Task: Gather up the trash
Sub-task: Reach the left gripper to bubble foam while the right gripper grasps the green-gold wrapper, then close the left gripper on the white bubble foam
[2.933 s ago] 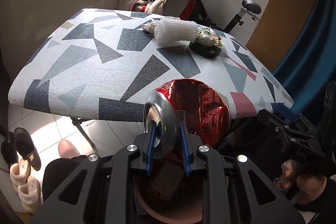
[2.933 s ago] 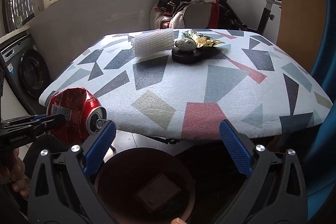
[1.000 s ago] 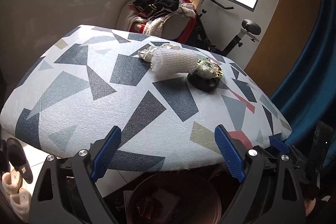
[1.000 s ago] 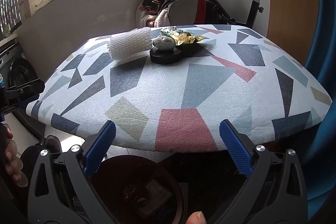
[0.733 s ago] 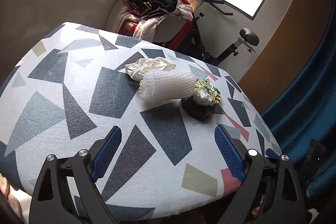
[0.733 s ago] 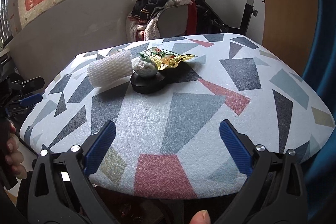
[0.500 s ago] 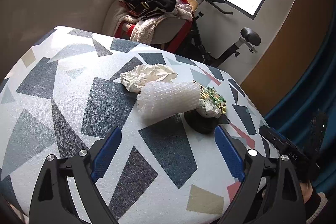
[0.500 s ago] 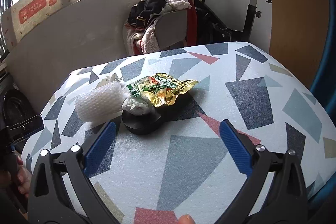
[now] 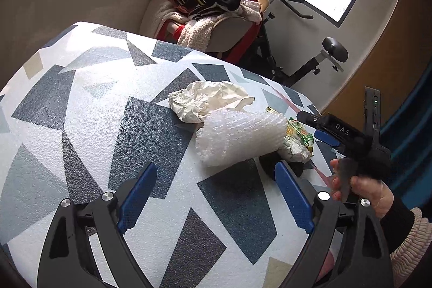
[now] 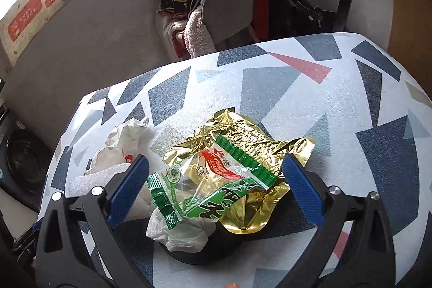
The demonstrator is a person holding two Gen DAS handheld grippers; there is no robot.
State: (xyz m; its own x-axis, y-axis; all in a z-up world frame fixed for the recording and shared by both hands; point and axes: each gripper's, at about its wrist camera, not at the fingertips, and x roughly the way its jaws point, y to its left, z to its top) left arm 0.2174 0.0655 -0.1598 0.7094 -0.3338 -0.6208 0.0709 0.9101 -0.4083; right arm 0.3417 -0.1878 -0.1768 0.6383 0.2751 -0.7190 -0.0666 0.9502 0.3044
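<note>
Right wrist view: the right gripper (image 10: 214,174) is spread wide, its blue pads flanking the gold-and-green snack wrapper (image 10: 232,172) without touching it. That wrapper lies on a black dish (image 10: 199,253) beside a clear plastic bag (image 10: 181,228), toward the table's (image 10: 351,88) left edge. Left wrist view: the left gripper (image 9: 216,193) is released, empty, hovering before the white foam sleeve (image 9: 240,136) and crumpled paper (image 9: 205,101).
</note>
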